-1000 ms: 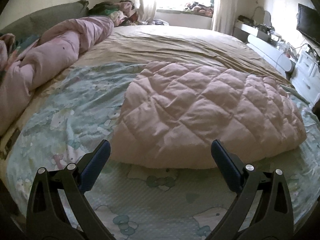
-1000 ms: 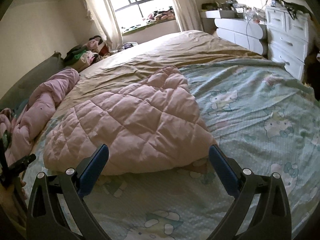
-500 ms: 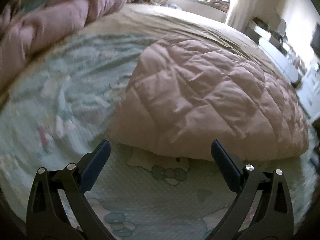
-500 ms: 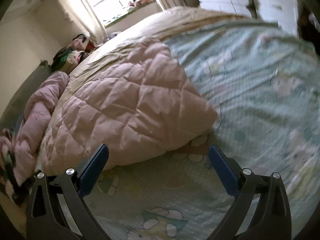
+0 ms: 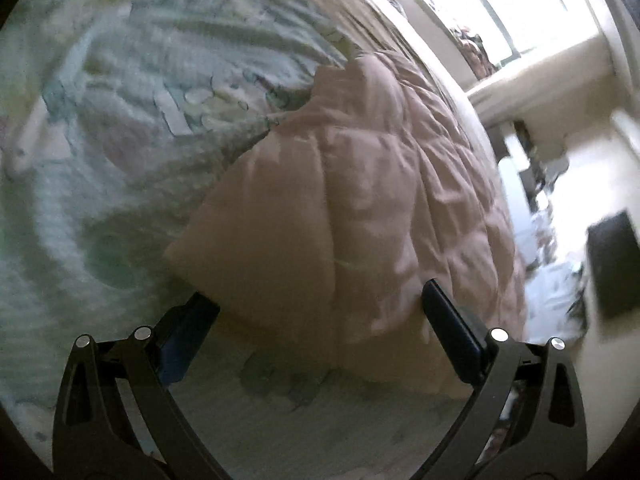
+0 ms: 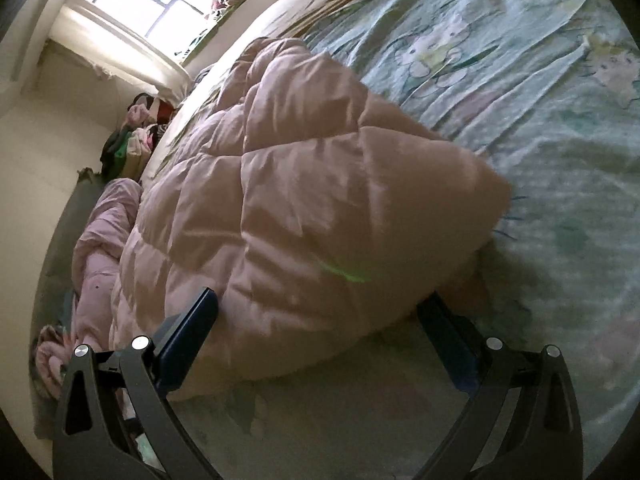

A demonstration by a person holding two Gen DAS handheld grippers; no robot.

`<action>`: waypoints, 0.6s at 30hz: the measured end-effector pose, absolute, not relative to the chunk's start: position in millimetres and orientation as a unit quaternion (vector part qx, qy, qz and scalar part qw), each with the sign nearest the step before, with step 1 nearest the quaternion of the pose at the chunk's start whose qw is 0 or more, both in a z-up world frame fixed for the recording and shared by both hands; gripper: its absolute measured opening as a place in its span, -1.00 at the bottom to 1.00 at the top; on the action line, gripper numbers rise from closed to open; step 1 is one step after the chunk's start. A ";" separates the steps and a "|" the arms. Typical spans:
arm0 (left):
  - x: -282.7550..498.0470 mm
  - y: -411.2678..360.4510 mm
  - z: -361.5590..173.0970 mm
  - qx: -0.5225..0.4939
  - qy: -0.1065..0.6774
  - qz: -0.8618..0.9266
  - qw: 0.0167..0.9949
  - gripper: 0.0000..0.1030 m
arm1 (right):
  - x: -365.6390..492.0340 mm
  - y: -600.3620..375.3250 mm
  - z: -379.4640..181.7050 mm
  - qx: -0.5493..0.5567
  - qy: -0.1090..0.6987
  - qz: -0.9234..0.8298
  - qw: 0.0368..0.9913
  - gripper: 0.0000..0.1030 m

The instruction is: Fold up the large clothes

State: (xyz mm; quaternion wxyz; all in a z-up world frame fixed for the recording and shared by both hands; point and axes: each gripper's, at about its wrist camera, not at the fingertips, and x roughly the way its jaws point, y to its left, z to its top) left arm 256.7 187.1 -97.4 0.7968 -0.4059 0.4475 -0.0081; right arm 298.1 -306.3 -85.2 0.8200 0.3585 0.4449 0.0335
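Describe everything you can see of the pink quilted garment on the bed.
The pink quilted garment is puffy, stitched in diamond-shaped panels, with a soft, slightly shiny look. It lies folded in a thick bundle on the cartoon-print sheet. Both open tongs, left and right, straddle its near edge; contact is unclear.

No readable text anywhere (bedsheet cartoon print only).

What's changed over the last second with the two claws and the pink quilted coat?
Both claws, left and right, closed in on the near edge of the pink quilted coat, each rolling sideways. Neither has gripped yet; the jaws remain wide open. The coat still lies folded on the cartoon-print sheet.
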 end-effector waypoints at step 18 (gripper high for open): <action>302.5 186.8 -116.7 -0.450 0.401 0.028 0.798 0.84 | 341.1 -304.9 -102.4 0.361 0.404 0.041 0.840 0.69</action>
